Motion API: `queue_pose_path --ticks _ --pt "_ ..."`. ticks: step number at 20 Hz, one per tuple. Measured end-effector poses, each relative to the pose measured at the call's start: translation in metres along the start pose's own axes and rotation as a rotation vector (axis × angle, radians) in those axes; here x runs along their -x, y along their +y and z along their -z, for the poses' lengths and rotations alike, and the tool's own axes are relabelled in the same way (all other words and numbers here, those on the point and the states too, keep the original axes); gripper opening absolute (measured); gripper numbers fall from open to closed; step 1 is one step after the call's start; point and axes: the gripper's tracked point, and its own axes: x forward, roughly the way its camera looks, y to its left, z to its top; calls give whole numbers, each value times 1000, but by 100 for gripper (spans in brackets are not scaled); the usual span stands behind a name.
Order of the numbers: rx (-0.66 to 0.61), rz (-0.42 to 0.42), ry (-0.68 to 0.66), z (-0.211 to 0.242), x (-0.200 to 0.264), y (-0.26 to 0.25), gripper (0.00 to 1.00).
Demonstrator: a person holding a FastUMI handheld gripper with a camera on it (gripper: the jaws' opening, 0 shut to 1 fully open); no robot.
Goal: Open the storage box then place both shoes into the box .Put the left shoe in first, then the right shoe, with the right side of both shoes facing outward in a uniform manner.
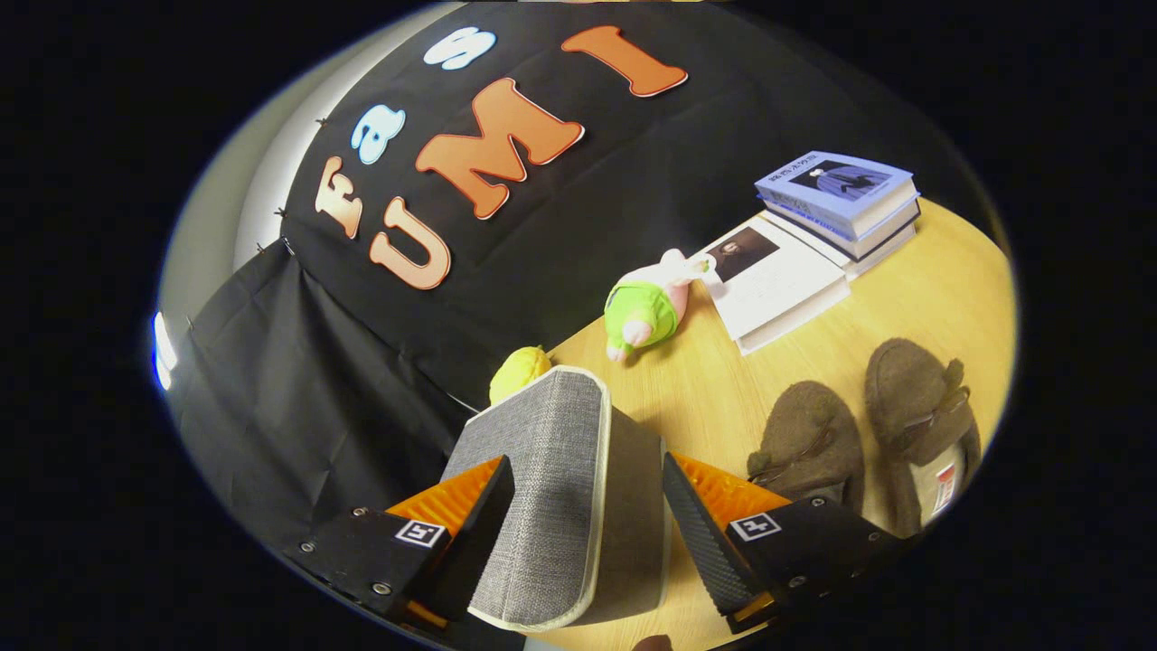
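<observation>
While the gripper stands open, the grey storage box lid rises between its fingers. Two brown shoes rest beside it on the wooden table.

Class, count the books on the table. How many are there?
3: two closed books stacked by the booth wall, and one open book beside them, next to the plush toy. More may be hidden.

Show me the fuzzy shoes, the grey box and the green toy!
Brown shoes (868, 425): gripper view, between the pair's toes.
Grey storage box (551, 488): gripper view, fabric lid between the open gripper (587, 515) fingers.
Green plush toy (644, 312): gripper view, green body.
</observation>
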Motion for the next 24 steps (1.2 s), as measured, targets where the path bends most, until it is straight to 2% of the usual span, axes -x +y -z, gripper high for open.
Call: queue_pose_path --ticks 5,10,15,17,21,23,24 --pt "-60 -31 63 26 -12 1 98" --pt "-158 -113 97 39 -21 15 98" --pt "-175 -152 151 54 -29 31 98" --pt "-181 -148 151 52 -27 30 93" --pt "-218 -145 127 37 -18 22 75" --pt "-226 -143 105 28 -11 19 60" --pt "-222 -145 95 24 -9 20 46"
